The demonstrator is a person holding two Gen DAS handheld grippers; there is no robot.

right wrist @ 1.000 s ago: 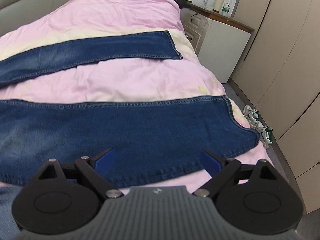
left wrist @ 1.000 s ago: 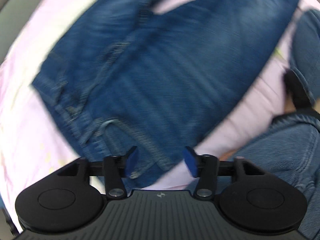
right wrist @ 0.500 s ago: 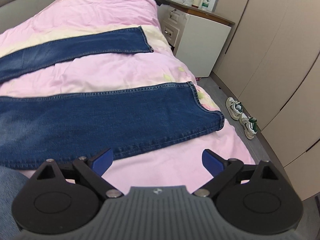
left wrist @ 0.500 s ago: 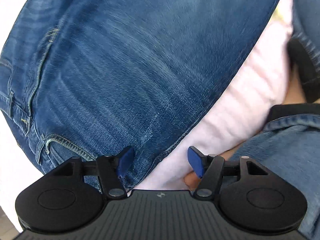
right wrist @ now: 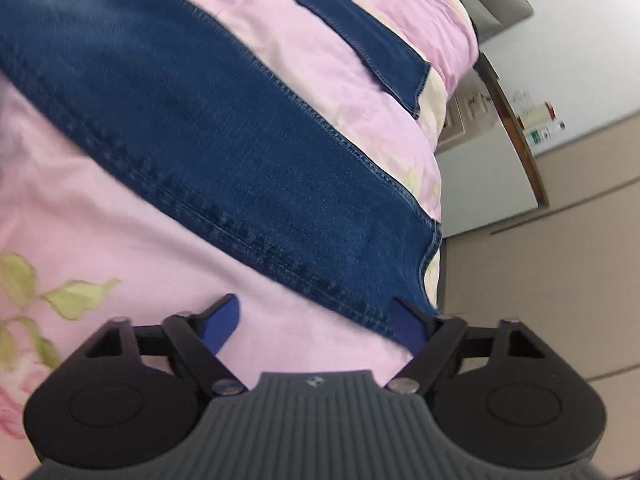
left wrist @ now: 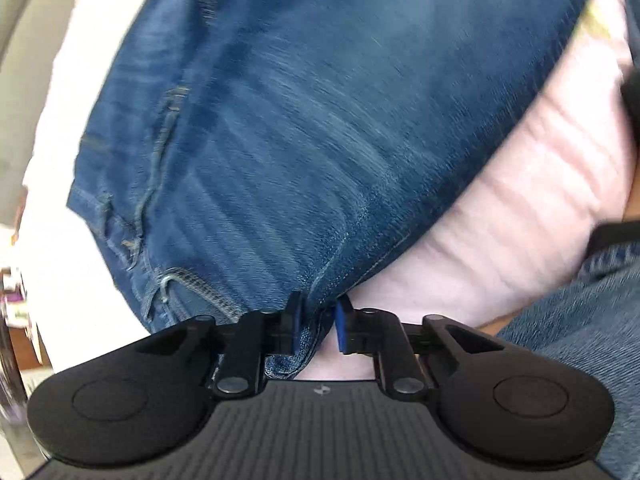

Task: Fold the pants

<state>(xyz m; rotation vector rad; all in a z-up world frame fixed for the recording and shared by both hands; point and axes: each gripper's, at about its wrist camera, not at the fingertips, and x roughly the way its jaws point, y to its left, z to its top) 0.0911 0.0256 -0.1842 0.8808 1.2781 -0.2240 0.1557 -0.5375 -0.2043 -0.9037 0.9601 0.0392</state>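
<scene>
A bed covered with a pink quilt (right wrist: 132,240), printed with pale green leaves, fills most of both views. Beside the bed, a white nightstand with a brown top (right wrist: 492,184) is seen against beige cupboard doors (right wrist: 560,300), and some small bottles on the top are too blurred to be told apart.

The dark blue denim pants (right wrist: 224,128) are spread flat on the quilt. In the right wrist view, two legs are seen, well apart from each other, with a strip of pink quilt between them. The hem of the nearer leg lies near the edge of the bed.

The right claw (right wrist: 316,326) is held wide, with its blue pads far from each other. One pad is over the bare quilt, and the other is just beside the hem corner of the nearer leg; whether it touches the cloth cannot be told.

In the left wrist view, the waist part of the pants (left wrist: 304,128) is shown, with its pocket seams and stitching, though the picture is blurred. The left claw (left wrist: 316,326) is narrowed on the denim edge, and a fold of cloth is pinched between its blue pads. At the right of this view, a lighter blue denim cloth (left wrist: 580,320) is seen next to the quilt.
</scene>
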